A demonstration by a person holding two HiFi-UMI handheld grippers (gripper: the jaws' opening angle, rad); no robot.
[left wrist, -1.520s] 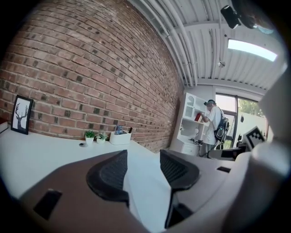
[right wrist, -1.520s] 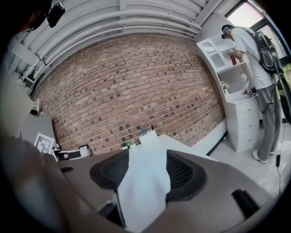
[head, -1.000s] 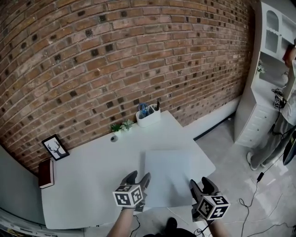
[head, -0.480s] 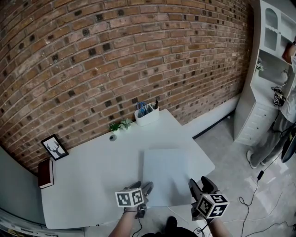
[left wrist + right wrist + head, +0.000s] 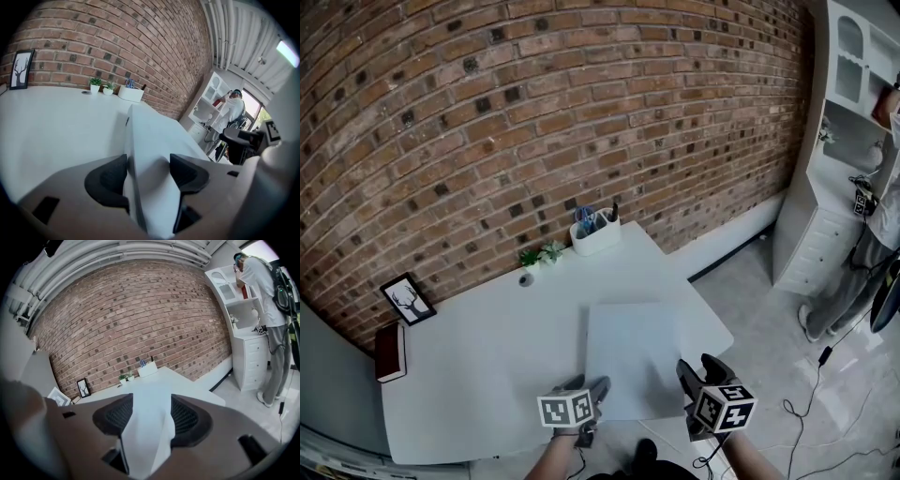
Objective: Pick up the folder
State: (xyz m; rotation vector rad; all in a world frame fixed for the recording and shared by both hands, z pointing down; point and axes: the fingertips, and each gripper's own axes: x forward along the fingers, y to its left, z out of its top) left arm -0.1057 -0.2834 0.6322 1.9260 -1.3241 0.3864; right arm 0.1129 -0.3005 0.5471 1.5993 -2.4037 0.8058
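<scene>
The pale grey folder [image 5: 633,356] lies flat on the white table [image 5: 478,375], near its front edge. My left gripper [image 5: 586,384] sits low over the folder's near left corner. In the left gripper view its jaws [image 5: 148,161] have just been opening and stand wide, straddling the folder's left edge [image 5: 133,150] without pressing on it. My right gripper [image 5: 698,367] hovers at the folder's near right corner, by the table's edge. In the right gripper view the folder [image 5: 150,399] shows in the gap between its spread jaws [image 5: 152,404], with no pinch visible.
Along the brick wall stand a white pen holder [image 5: 595,234], small potted plants [image 5: 542,253] and a framed deer picture [image 5: 403,298]; a dark red book [image 5: 390,352] lies at the left. A white cabinet [image 5: 825,216], a person [image 5: 872,234] and floor cables [image 5: 806,412] are at the right.
My left gripper has sunk toward the table at the folder's near left corner. The right gripper has dropped slightly. The folder has not moved.
</scene>
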